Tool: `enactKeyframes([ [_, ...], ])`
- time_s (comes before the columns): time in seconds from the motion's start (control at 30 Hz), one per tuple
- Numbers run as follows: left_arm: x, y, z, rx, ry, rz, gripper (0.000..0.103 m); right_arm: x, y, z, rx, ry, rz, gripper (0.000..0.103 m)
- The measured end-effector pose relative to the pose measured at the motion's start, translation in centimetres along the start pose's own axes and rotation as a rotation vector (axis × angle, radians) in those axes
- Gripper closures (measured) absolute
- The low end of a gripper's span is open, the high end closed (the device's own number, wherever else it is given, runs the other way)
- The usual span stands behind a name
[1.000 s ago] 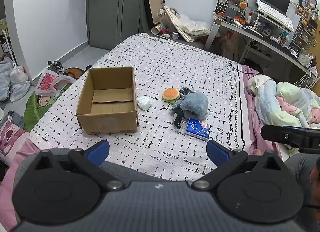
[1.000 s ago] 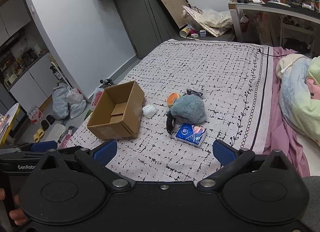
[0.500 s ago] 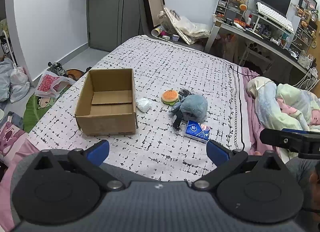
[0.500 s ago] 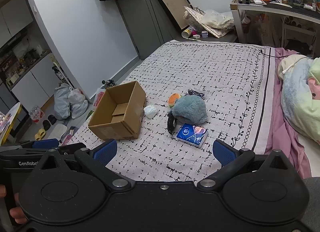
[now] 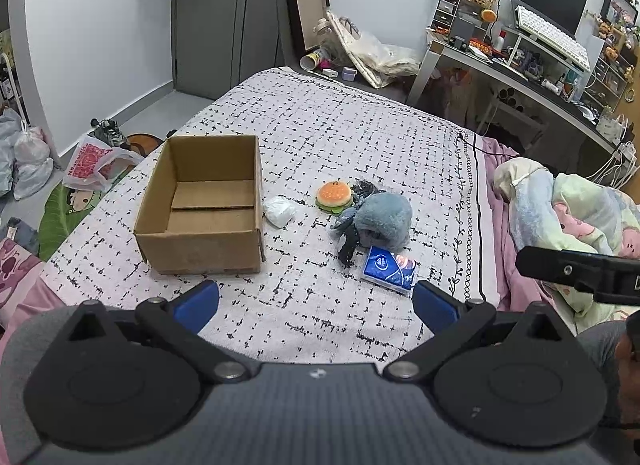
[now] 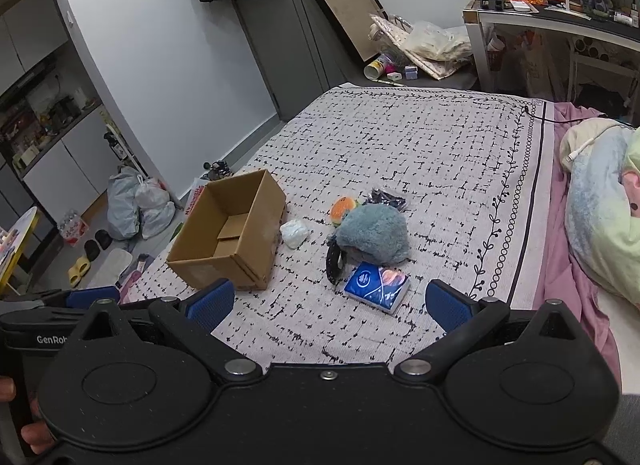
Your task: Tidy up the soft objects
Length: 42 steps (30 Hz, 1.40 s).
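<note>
Both tools back at near edge of bed (image 5: 360, 113), above it, nothing touched yet.

Left tool (image 5: 316, 301): jaws wide apart, empty, aimed fwd over bedspread. Right tool (image 6: 330, 301): same, wide, empty, angled twd pile.

Nearest: blue tissue pack (image 6: 378, 285), flat, touching blue plush (image 6: 374, 235). Behind plush: burger toy (image 5: 334, 195), dark crinkly item (image 6: 386, 197). White wad (image 5: 279, 211) just beside cardboard box (image 5: 200, 205).

Box open-top, empty, close to items — likely the drop spot. Tissue pack looks like easiest first grab for right tool.
</note>
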<state>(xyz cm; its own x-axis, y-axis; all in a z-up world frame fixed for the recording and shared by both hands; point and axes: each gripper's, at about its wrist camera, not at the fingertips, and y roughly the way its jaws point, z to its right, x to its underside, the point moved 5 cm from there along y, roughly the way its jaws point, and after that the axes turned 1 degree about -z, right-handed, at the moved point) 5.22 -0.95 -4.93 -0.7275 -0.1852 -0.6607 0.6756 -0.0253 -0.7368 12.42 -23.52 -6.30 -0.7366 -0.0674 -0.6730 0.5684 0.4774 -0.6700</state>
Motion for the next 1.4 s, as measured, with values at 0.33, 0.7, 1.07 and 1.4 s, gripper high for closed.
enactKeyframes([
  [0.33, -1.5, 1.8, 1.1, -0.023, 0.008, 0.000, 0.001, -1.5, 1.4, 1.6, -0.007, -0.004, -0.006, 0.000],
  [0.7, -3.3, 4.7, 2.3, -0.003, -0.005, -0.042, 0.001, -4.0, 3.2, 4.2, -0.010, 0.039, -0.015, 0.000],
  [1.07, -5.3, 7.5, 2.3, -0.024, -0.046, -0.049, 0.001, -7.0, 6.3, 3.8, -0.024, -0.043, -0.069, 0.000],
  [1.4, -5.8, 10.9, 2.1, -0.015, -0.062, -0.060, 0.001, -6.0, 10.7, 6.1, -0.061, 0.034, -0.114, 0.018],
])
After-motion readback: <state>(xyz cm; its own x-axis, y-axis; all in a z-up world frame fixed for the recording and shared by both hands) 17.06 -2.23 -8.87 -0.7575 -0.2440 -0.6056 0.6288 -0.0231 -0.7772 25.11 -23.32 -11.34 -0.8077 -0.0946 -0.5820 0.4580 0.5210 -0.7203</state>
